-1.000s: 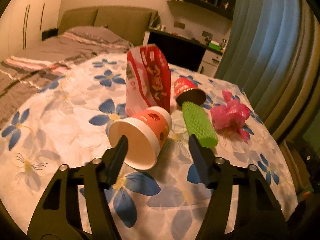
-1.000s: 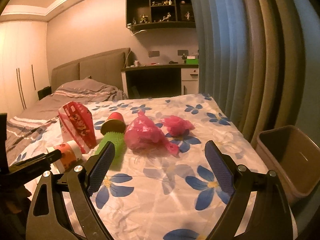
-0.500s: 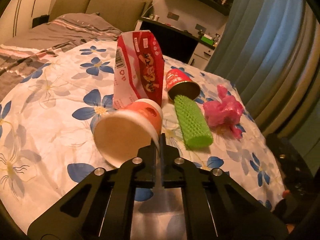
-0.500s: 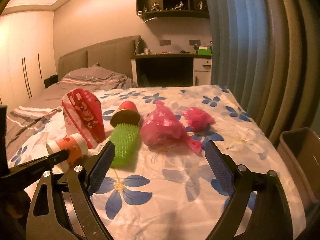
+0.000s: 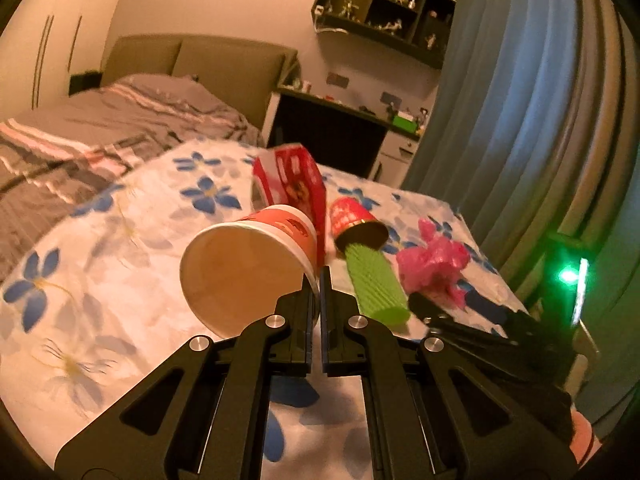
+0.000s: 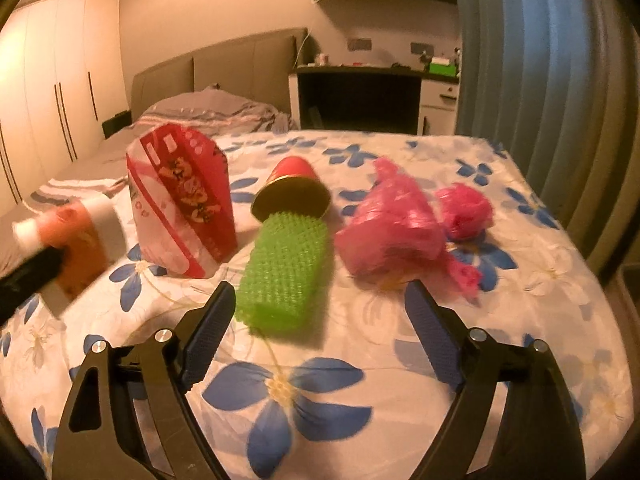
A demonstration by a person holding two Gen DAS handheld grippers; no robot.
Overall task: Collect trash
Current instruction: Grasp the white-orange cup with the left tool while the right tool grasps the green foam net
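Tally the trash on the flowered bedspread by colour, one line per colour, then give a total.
Pink: 2, the large pink plastic bag and the small pink bag ball
Green: 1, the green foam net sleeve
Red: 2, the red snack bag and the red paper cup
Orange: 1, the orange paper cup
Total: 6

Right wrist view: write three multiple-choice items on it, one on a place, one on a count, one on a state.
1. What lies directly ahead between the right gripper's fingers?
A. green mesh roll
B. red snack bag
C. a bottle

2. How many pink plastic bags are on the bed?
A. one
B. two
C. four

3. The left gripper is:
A. wide open
B. shut on the paper cup's rim
C. holding the snack bag

Key: 1 A, the roll lies just beyond the open fingers; 2 B, a big and a small bundle lie side by side; 3 B, its fingers pinch the rim.
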